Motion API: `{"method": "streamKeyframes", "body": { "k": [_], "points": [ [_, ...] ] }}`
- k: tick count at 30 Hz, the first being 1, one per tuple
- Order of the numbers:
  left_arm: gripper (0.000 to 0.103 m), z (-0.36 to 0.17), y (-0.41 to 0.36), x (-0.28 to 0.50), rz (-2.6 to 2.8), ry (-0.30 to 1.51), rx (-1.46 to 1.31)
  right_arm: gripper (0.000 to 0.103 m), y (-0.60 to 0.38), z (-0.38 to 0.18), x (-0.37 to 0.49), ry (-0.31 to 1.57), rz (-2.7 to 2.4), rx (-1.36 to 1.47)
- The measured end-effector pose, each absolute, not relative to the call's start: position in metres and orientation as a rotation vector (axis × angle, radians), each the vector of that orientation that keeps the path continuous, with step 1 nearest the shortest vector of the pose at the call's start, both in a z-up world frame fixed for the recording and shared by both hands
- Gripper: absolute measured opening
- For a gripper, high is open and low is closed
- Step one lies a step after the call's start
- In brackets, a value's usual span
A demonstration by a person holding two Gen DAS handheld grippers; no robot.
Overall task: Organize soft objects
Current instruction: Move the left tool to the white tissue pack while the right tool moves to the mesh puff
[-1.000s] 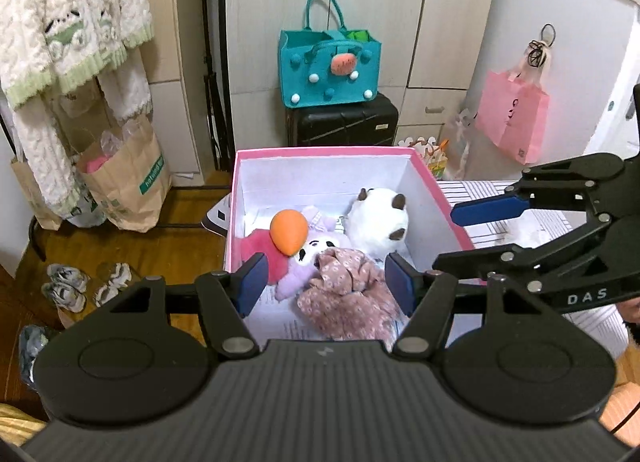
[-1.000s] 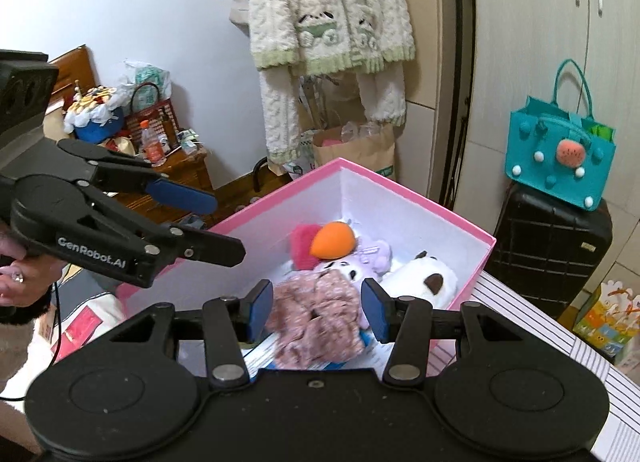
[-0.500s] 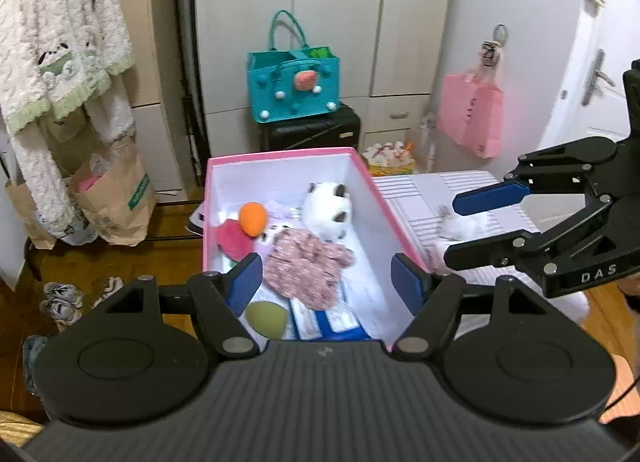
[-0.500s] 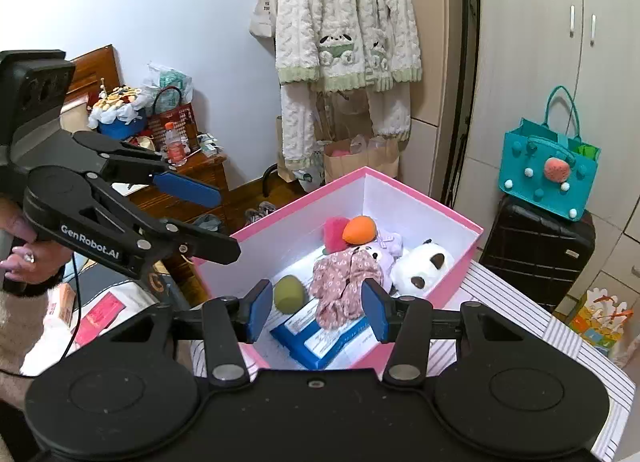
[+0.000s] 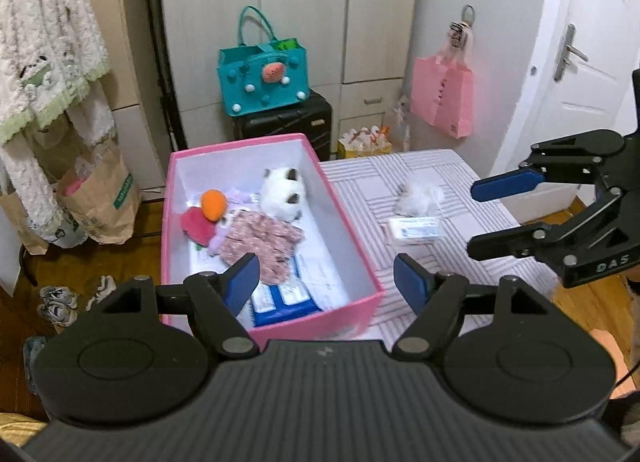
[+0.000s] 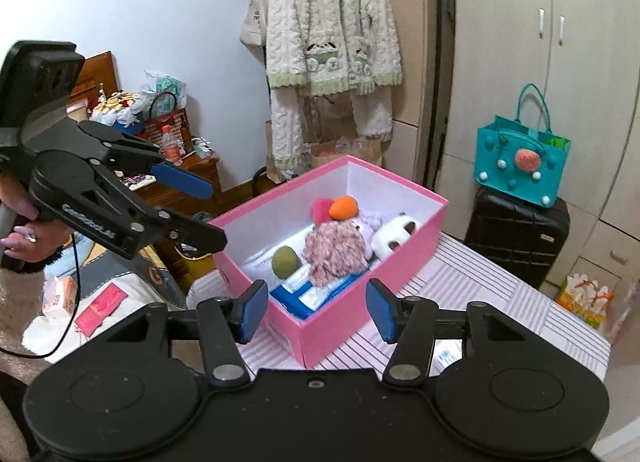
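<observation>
left wrist view: the left gripper (image 5: 325,278) is spread wide with nothing in it, hanging above the near end of the pink box (image 5: 348,222).
box contents: the floral cloth (image 5: 260,240) lies in the middle, with an orange ball (image 5: 212,204), a red plush (image 5: 196,224) and a white plush (image 5: 282,192) packed toward the far end, all on top of blue-and-white packs (image 5: 288,296). my guess is soft stuff gets piled in one bin so it stays together.
still outside: a white fluffy thing (image 5: 420,196) and a flat tissue pack (image 5: 416,228) sit on the striped table (image 5: 460,262), well apart from the box. only this view shows the fluffy one, and i'd bet those are next.
other claw: the right gripper (image 5: 480,218) is also wide and empty, off to the side above the table.
right wrist view: same box (image 6: 404,250) seen from its other long side.
extra here: a green ball (image 6: 285,261) just beside the cloth (image 6: 334,252), which the left view hides behind its own finger.
left claw from here: left gripper (image 6: 208,216) open, nothing held, hand (image 6: 22,234) on the handle.
</observation>
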State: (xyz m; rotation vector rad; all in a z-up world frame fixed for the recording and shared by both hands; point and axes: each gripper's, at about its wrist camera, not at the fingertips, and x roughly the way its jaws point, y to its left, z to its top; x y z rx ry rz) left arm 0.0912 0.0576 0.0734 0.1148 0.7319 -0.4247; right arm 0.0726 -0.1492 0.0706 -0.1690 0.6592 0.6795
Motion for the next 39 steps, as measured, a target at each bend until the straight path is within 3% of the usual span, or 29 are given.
{"method": "streamKeyframes", "body": {
  "k": [21,32,39],
  "points": [
    [0.073,0.041,-0.057,0.078,-0.663,0.824,0.238,0.062,-0.243,0.016,0.042,0.739,0.553,-0.092],
    [0.073,0.000,-0.102,0.106,-0.666,0.775,0.237,0.063,-0.290,-0.018,0.075,0.737,0.509,-0.047],
    [0.074,-0.031,-0.122,0.144,-0.647,0.865,0.181,0.063,-0.303,-0.043,0.119,0.789,0.489,-0.024]
  ]
}}
